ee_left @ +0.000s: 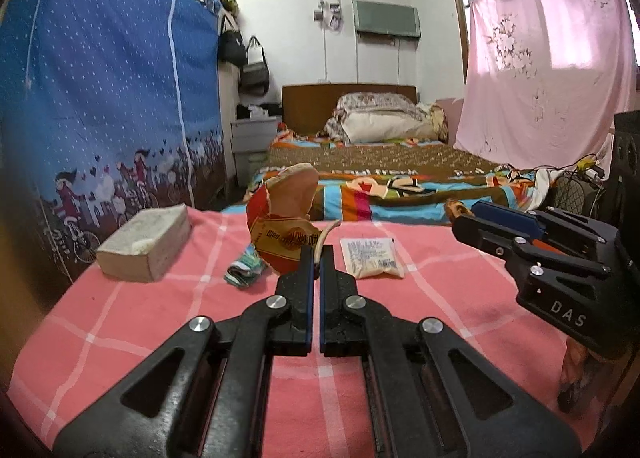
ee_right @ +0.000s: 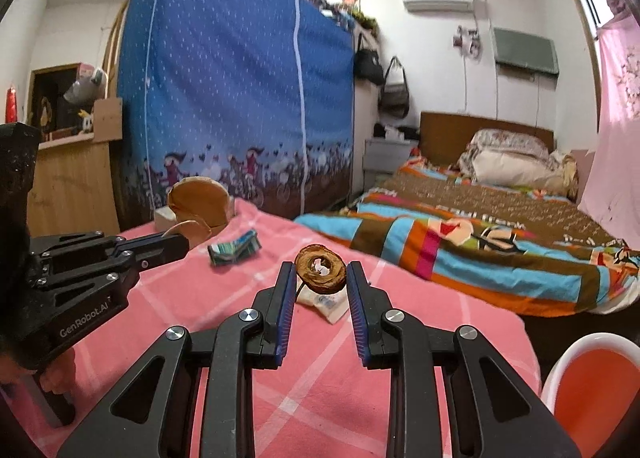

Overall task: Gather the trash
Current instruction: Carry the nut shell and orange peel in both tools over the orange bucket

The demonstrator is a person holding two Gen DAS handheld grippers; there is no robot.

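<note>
left claw [ee_left: 319,254]: pressed together, pinching torn paper cup [ee_left: 282,225] at 12 o'clock
right claw [ee_right: 318,278]: gripping brown ring scrap [ee_right: 321,268] above white sachet [ee_right: 326,304]
green wrapper [ee_right: 235,246]: on pink cloth [ee_right: 320,390], 11 o'clock

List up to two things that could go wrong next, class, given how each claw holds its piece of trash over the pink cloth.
1. The left claw pinches only an edge of the torn wrapper; it may tear or slip free.
2. The right claw holds the brown ring between barely closed fingers; it could drop onto the white packet, short of the orange bin.
</note>
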